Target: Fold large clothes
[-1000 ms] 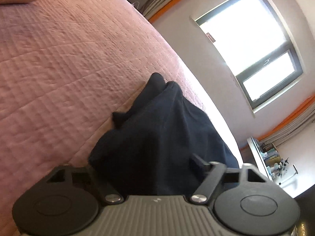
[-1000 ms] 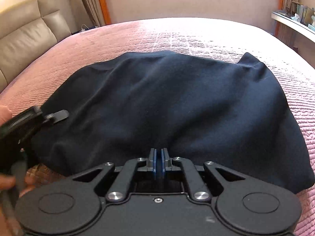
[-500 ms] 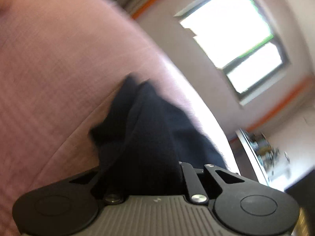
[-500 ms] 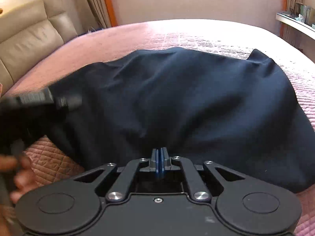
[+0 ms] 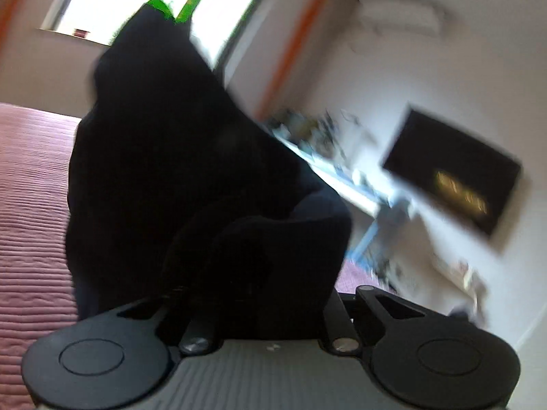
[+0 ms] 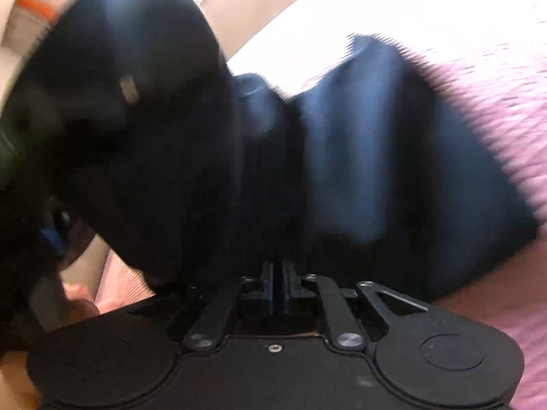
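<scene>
A large dark navy garment (image 6: 393, 157) is lifted off the pink bed (image 6: 506, 109) and hangs in folds between my grippers. My right gripper (image 6: 277, 283) is shut on its near edge, blue pads pressed together. In the left wrist view the garment (image 5: 164, 157) rises in front of the window and drapes over my left gripper (image 5: 263, 294); its fingertips are buried in the cloth, and the linkage arms are drawn in as if clamped on it. The left gripper also shows as a dark blur in the right wrist view (image 6: 44, 225), at the left.
The pink quilted bedspread (image 5: 30, 225) lies below on the left. A window (image 5: 102, 3), a cluttered shelf (image 5: 328, 167), a dark wall screen (image 5: 451, 177) and an air conditioner (image 5: 400, 17) show behind. Both views are motion-blurred.
Both grippers have lifted the garment up off the bed and swung. The left gripper closed on the cloth and tilted upward toward the window and wall.
</scene>
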Tool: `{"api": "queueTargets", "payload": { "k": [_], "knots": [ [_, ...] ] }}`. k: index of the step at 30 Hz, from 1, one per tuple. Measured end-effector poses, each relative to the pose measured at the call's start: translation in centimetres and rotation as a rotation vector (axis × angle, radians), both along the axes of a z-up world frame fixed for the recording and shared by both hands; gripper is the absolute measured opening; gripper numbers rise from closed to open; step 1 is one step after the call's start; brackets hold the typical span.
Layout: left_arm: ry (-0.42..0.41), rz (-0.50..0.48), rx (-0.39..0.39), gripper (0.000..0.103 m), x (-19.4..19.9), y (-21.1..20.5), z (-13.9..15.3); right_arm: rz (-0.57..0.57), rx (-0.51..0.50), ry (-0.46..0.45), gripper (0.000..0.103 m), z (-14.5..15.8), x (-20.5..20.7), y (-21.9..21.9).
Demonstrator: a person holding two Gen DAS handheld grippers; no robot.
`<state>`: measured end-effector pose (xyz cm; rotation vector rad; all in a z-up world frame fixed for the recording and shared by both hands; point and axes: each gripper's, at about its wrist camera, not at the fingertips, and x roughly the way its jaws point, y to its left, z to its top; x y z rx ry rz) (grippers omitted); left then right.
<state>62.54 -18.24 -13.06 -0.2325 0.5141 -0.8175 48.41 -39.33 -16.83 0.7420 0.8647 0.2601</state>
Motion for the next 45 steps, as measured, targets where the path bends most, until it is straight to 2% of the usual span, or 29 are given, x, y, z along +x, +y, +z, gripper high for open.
{"api": "queueTargets", "payload": {
  "k": [2, 5, 7, 8, 9, 11, 14, 16, 17, 18, 20, 21, 23, 25, 27, 30, 32, 34, 38, 39, 42, 44, 45],
  "knots": [
    [0.047, -0.003, 0.096, 0.013, 0.5, -3.1, -1.4, -0.064, -0.054, 0.016, 0.013, 0.2, -0.8, -3.5],
    [0.098, 0.074, 0.284, 0.013, 1.5, -6.7, -5.2, -0.14, -0.153, 0.042, 0.013, 0.2, -1.0, -8.5],
    [0.078, 0.064, 0.412, 0.015, 1.1, -8.8, -7.1, -0.173, -0.197, 0.047, 0.013, 0.2, -0.5, -11.1],
    [0.036, 0.029, 0.472, 0.025, 0.3, -10.1, -7.4, -0.179, -0.218, 0.042, 0.013, 0.4, -0.1, -12.1],
    [-0.005, -0.016, 0.503, 0.039, -0.6, -11.3, -7.3, -0.181, -0.246, 0.029, 0.013, 0.7, 0.6, -13.0],
    [-0.017, -0.072, 0.522, 0.051, -1.6, -12.5, -7.0, -0.164, -0.32, -0.013, 0.013, 1.7, 2.4, -13.9],
    [0.006, -0.153, 0.492, 0.05, -3.3, -12.4, -7.0, -0.098, -0.396, -0.116, 0.014, 4.2, 5.6, -13.9],
    [0.059, -0.191, 0.452, 0.047, -4.4, -11.8, -7.2, -0.024, -0.423, -0.184, 0.015, 5.8, 8.2, -12.9],
    [0.077, -0.203, 0.432, 0.038, -4.7, -11.5, -6.7, 0.014, -0.438, -0.218, 0.015, 6.6, 9.8, -12.0],
    [0.097, -0.21, 0.391, 0.035, -4.7, -10.7, -5.7, 0.057, -0.452, -0.255, 0.015, 7.3, 11.0, -10.9],
    [0.1, -0.175, 0.285, 0.037, -5.4, -7.0, -4.1, 0.153, -0.45, -0.301, 0.015, 8.2, 13.4, -8.7],
    [0.084, -0.129, 0.25, 0.046, -5.1, -5.8, -2.9, 0.184, -0.446, -0.305, 0.015, 8.3, 14.3, -7.6],
    [0.052, 0.014, 0.234, 0.062, -3.5, -3.5, -1.5, 0.244, -0.451, -0.269, 0.015, 7.5, 16.5, -5.3],
    [0.063, 0.09, 0.222, 0.058, -1.8, -1.7, -1.8, 0.258, -0.526, -0.201, 0.014, 5.8, 18.7, -3.2],
    [0.152, 0.076, 0.173, 0.038, -0.2, 0.1, -3.4, 0.234, -0.574, -0.147, 0.014, 3.8, 21.4, -1.9],
    [0.229, 0.044, 0.089, 0.025, 0.0, 2.0, -5.3, 0.228, -0.567, -0.065, 0.012, 1.0, 25.8, -1.3],
    [0.244, 0.052, 0.055, 0.021, -0.3, 3.0, -5.6, 0.253, -0.535, -0.039, 0.002, -0.4, 27.9, -0.9],
    [0.261, 0.065, 0.042, 0.019, -0.5, 3.4, -6.1, 0.272, -0.556, 0.002, 0.0, -2.0, 29.8, -0.3],
    [0.253, 0.041, 0.081, 0.017, 0.9, 2.0, -6.5, 0.249, -0.541, -0.032, 0.001, -0.4, 29.0, -1.5],
    [0.259, 0.029, 0.083, 0.017, 1.1, 2.0, -6.2, 0.219, -0.548, -0.059, 0.006, 0.8, 27.8, -2.5],
    [0.228, 0.034, 0.055, 0.02, 2.3, 2.2, -5.0, 0.16, -0.511, -0.198, 0.007, 5.8, 21.7, -5.1],
    [0.187, 0.057, 0.018, 0.023, 3.8, 2.5, -3.9, 0.17, -0.524, -0.3, 0.01, 8.9, 16.8, -5.7],
    [0.177, 0.069, 0.01, 0.025, 4.8, 2.4, -3.4, 0.196, -0.524, -0.313, 0.01, 9.8, 14.7, -5.6]
  ]
}}
